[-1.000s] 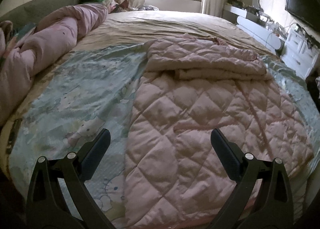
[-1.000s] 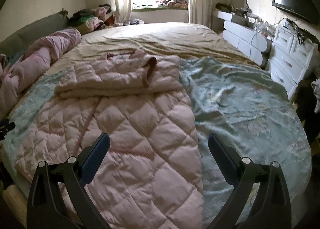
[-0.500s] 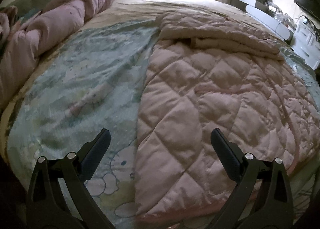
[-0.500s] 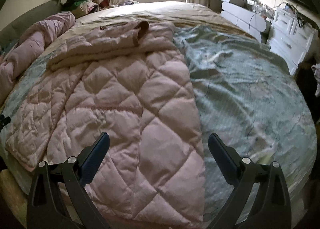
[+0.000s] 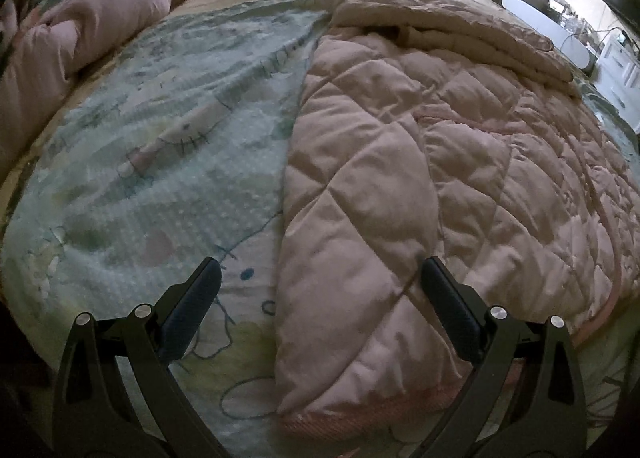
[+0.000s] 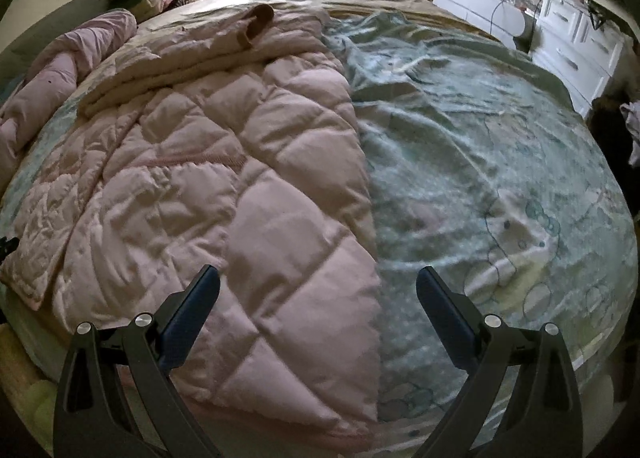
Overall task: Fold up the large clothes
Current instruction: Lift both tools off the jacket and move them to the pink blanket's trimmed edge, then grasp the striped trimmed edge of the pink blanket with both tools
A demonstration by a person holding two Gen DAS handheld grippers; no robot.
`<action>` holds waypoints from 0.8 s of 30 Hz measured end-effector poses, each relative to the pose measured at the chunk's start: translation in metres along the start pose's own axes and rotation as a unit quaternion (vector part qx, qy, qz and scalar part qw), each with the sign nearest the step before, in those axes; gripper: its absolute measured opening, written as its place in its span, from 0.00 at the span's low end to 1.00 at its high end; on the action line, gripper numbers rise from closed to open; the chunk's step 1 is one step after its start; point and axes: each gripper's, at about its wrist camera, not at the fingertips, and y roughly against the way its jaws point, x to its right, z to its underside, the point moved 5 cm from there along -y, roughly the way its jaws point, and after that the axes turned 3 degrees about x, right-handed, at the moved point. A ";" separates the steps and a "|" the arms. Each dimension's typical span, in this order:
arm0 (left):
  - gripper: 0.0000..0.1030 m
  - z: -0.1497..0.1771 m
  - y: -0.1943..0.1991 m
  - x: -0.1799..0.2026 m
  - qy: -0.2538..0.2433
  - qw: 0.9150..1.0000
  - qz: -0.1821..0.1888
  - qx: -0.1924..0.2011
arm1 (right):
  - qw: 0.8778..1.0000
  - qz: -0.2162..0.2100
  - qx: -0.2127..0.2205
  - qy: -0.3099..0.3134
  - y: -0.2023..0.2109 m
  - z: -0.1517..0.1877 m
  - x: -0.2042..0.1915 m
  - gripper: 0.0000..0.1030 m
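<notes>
With both sets of fingers spread wide and empty: left gripper [image 5: 320, 294] and right gripper [image 6: 318, 290] over near hem corners of pink quilted coat [image 5: 400, 178], flat on bed sheet [image 5: 160, 138]; sleeves folded at far end. Best pinched at both corners evenly, lifted together.

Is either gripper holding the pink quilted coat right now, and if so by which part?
Nothing is held. The left gripper and the right gripper are both open above the near hem corners of the coat, with no fabric between the fingers.
</notes>
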 end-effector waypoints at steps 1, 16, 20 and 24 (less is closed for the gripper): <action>0.91 0.000 0.000 -0.001 0.004 1.000 0.003 0.000 | 1.000 -0.002 -0.004 -0.002 -0.001 0.003 0.002 0.95; 0.91 0.006 -0.012 -0.001 0.023 0.999 0.025 -0.034 | 0.994 -0.097 -0.043 -0.022 -0.009 0.033 0.002 0.73; 0.91 0.006 -0.013 -0.001 0.023 0.999 0.025 -0.038 | 0.991 -0.119 -0.048 -0.023 -0.009 0.033 -0.003 0.66; 0.91 0.006 -0.013 -0.002 0.018 0.999 0.018 -0.035 | 0.990 -0.133 -0.047 -0.012 -0.007 0.032 -0.008 0.38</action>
